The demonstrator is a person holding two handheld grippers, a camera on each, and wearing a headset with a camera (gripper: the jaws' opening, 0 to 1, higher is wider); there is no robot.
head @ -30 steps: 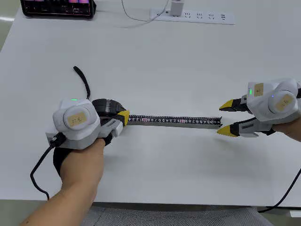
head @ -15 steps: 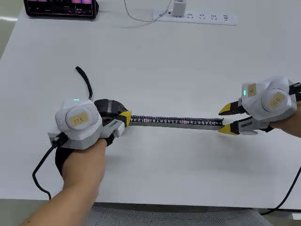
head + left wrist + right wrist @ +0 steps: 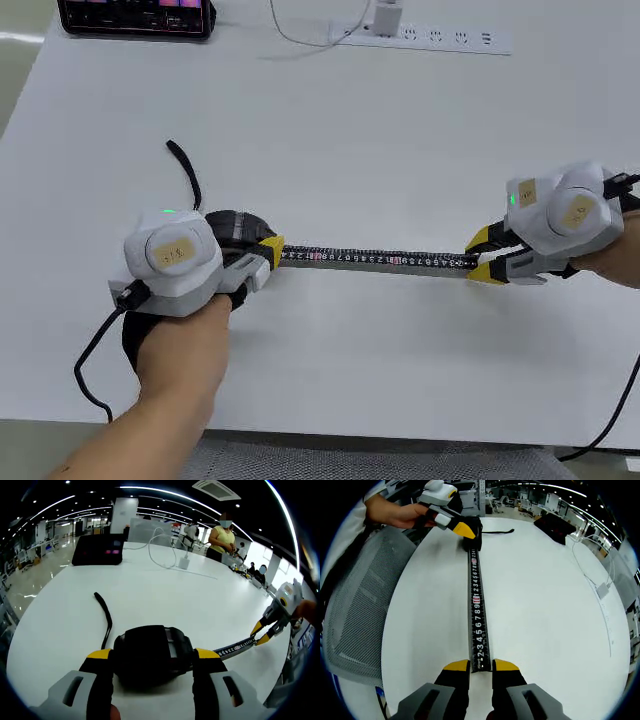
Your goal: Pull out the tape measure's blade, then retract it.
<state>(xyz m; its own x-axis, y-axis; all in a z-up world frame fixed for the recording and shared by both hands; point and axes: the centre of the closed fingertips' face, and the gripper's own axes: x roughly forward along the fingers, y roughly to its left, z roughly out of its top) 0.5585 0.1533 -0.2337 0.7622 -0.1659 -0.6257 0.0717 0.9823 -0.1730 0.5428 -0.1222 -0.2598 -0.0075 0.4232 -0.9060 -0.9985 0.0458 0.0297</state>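
Note:
The black tape measure case (image 3: 236,228) (image 3: 152,652) rests on the white table, and my left gripper (image 3: 268,252) (image 3: 152,655) is shut on it. Its black wrist strap (image 3: 186,170) (image 3: 104,616) trails away over the table. The numbered blade (image 3: 375,259) (image 3: 477,615) runs out of the case to the right, and in the left gripper view the blade (image 3: 235,647) reaches the other gripper. My right gripper (image 3: 482,255) (image 3: 481,667) is shut on the blade's end. In the right gripper view the case (image 3: 471,530) lies at the far end of the blade.
A white power strip (image 3: 420,37) with a plugged-in charger lies at the table's far edge, beside a dark screen device (image 3: 135,15). A grey mesh chair (image 3: 357,600) stands by the near table edge (image 3: 400,440). People stand in the background (image 3: 222,535).
The right gripper's jaws, apart around the blade's end a second ago, have closed on it. The left gripper has kept hold of the case.

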